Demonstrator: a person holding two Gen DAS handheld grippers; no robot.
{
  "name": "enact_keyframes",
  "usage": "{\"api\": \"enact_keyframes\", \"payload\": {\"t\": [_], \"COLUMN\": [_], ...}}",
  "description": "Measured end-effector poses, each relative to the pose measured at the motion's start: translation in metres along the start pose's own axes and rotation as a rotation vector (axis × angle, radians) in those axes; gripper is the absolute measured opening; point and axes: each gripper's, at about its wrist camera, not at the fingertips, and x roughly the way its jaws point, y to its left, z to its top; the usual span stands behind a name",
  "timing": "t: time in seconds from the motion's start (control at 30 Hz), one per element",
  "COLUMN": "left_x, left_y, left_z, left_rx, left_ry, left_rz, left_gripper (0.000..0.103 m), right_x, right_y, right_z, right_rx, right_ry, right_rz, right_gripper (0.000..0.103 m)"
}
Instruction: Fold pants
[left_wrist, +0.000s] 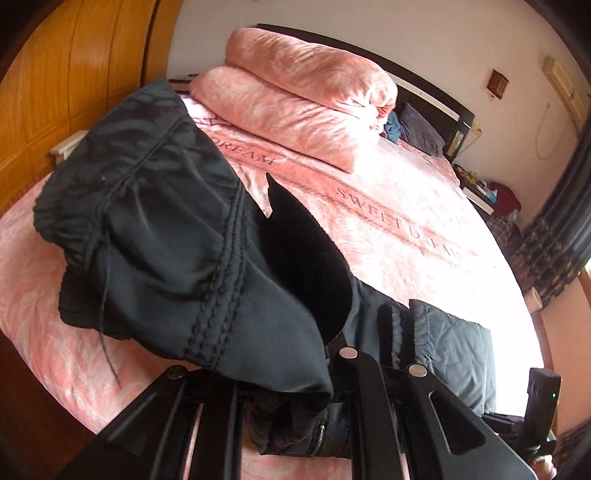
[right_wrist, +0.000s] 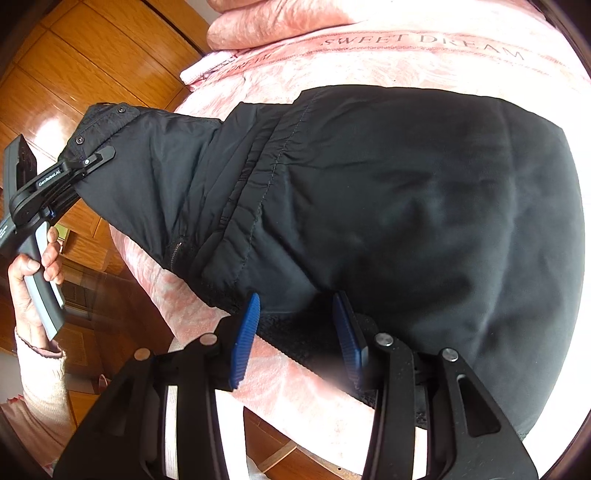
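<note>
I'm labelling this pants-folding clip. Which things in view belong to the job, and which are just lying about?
Belongs to the job:
- dark pants
- left gripper, shut on the pants' raised end
- right gripper, jaws apart at the pants' near edge
- pink bedspread, the work surface

Just lying about:
- folded pink quilt
- dark pillow
- wooden wardrobe
- patterned curtain

Two close down-tilted views, shared pants (left_wrist: 155, 236)

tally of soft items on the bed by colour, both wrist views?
Black: 1, the pants, one end lifted by the left tool
Pink: 2, folded quilt and bedspread
Dark purple: 1, pillow at the headboard
Total: 4
</note>
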Motion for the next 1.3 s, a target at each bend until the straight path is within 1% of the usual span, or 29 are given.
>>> {"api": "enact_keyframes", "payload": {"t": [0.07, 0.17, 0.23, 0.3, 0.37, 0.47, 0.5, 0.53, 0.57, 0.6, 0.63, 0.67, 0.73, 0.77, 0.8, 0.83, 0.9, 0.97, 1.03, 1.07, 1.1, 1.13, 1.2, 1.3], "left_x": [0.004, 0.015, 0.025, 0.033, 0.040, 0.052, 0.055, 0.058, 0.059, 0.057, 0.054, 0.050, 0.041, 0.034, 0.028, 0.022, 0.015, 0.017, 0.027, 0.033, 0.038, 0.045, 0.054, 0.061], "left_y": [-0.030, -0.069, -0.089, -0.107, -0.123, -0.145, -0.151, -0.158, -0.163, -0.169, -0.174, -0.178, -0.180, -0.176, -0.172, -0.170, -0.156, -0.136, -0.108, -0.097, -0.086, -0.079, -0.061, -0.052], "left_z": [-0.006, -0.020, -0.029, -0.039, -0.052, -0.070, -0.077, -0.083, -0.088, -0.093, -0.097, -0.099, -0.096, -0.090, -0.084, -0.077, -0.060, -0.042, -0.031, -0.027, -0.024, -0.025, -0.026, -0.033], "left_rx": [0.103, 0.240, 0.299, 0.354, 0.427, 0.530, 0.566, 0.602, 0.630, 0.654, 0.674, 0.684, 0.660, 0.624, 0.582, 0.539, 0.458, 0.371, 0.281, 0.242, 0.201, 0.166, 0.111, 0.080], "left_ry": [0.019, 0.053, 0.080, 0.107, 0.130, 0.179, 0.196, 0.222, 0.249, 0.264, 0.267, 0.263, 0.265, 0.265, 0.263, 0.253, 0.219, 0.205, 0.204, 0.209, 0.216, 0.221, 0.242, 0.256], "left_rz": [0.005, 0.012, 0.018, 0.020, 0.038, 0.056, 0.061, 0.056, 0.035, 0.006, -0.016, -0.038, -0.082, -0.115, -0.151, -0.175, -0.178, -0.139, -0.056, -0.030, -0.007, 0.013, 0.027, 0.044], "left_gripper": [0.013, 0.013, 0.014, 0.015, 0.016, 0.020, 0.024, 0.031, 0.034, 0.041, 0.046, 0.047, 0.051, 0.053, 0.060, 0.070, 0.079, 0.079, 0.079, 0.079, 0.078, 0.078, 0.078, 0.078], "right_x": [-0.009, -0.022, -0.029, -0.035, -0.038, -0.041, -0.041, -0.041, -0.042, -0.043, -0.043, -0.044, -0.047, -0.049, -0.053, -0.056, -0.064, -0.071, -0.076, -0.077, -0.076, -0.072, -0.062, -0.046], "right_y": [-0.003, -0.010, -0.017, -0.025, -0.032, -0.043, -0.045, -0.048, -0.051, -0.054, -0.056, -0.057, -0.058, -0.058, -0.059, -0.058, -0.055, -0.049, -0.041, -0.034, -0.030, -0.024, -0.017, -0.017], "right_z": [0.000, 0.001, 0.001, 0.001, 0.000, 0.000, -0.002, -0.002, -0.002, -0.003, -0.002, -0.002, -0.001, -0.001, 0.000, 0.002, 0.006, 0.014, 0.023, 0.033, 0.040, 0.047, 0.058, 0.070], "right_rx": [0.006, 0.006, 0.017, 0.037, 0.055, 0.082, 0.091, 0.099, 0.106, 0.112, 0.118, 0.121, 0.132, 0.139, 0.142, 0.142, 0.135, 0.131, 0.126, 0.119, 0.109, 0.094, 0.077, 0.104], "right_ry": [-0.022, -0.056, -0.072, -0.084, -0.091, -0.100, -0.101, -0.102, -0.103, -0.105, -0.106, -0.107, -0.110, -0.113, -0.118, -0.127, -0.146, -0.168, -0.187, -0.192, -0.192, -0.186, -0.160, -0.117], "right_rz": [-0.013, -0.064, -0.093, -0.098, -0.102, -0.098, -0.096, -0.094, -0.092, -0.089, -0.086, -0.084, -0.081, -0.081, -0.083, -0.086, -0.080, -0.041, -0.005, 0.004, 0.001, -0.010, -0.031, -0.023], "right_gripper": [0.043, 0.044, 0.044, 0.044, 0.044, 0.044, 0.044, 0.045, 0.045, 0.045, 0.045, 0.045, 0.048, 0.053, 0.056, 0.057, 0.061, 0.065, 0.071, 0.078, 0.081, 0.081, 0.081, 0.081]}}
